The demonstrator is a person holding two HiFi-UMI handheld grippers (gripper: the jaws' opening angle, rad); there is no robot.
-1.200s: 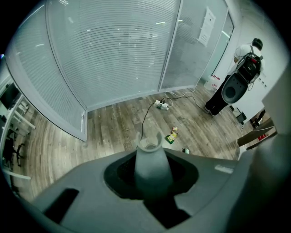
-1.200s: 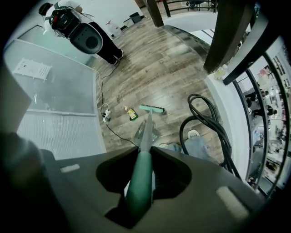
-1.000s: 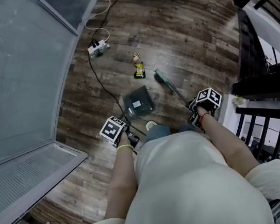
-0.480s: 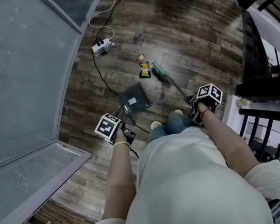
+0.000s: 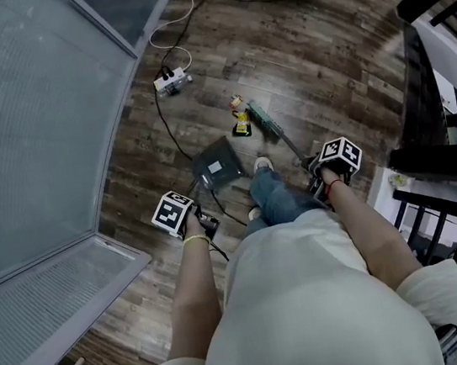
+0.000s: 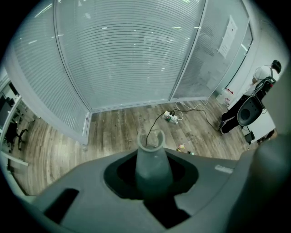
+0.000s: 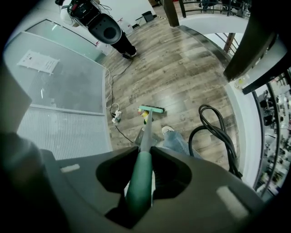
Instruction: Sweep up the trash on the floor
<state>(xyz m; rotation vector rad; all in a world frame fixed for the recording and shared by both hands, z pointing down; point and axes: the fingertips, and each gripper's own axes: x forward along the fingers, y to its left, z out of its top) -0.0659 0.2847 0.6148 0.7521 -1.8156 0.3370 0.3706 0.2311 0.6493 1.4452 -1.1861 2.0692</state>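
Dark wood-plank floor [image 5: 320,53]. Frosted, line-striped glass partition [image 5: 24,123] along left side, 1 paper sheet [image 7: 38,61] posted on it. White power strip [image 5: 171,80] on floor near partition. Dark stair railing [image 5: 450,157] at right.

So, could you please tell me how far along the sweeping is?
Done: both tools are picked up, the left gripper shut on the dustpan, the right gripper on the broom. In hand: the broom head sits beside the trash. Left: the trash lies on the floor, outside the dustpan.
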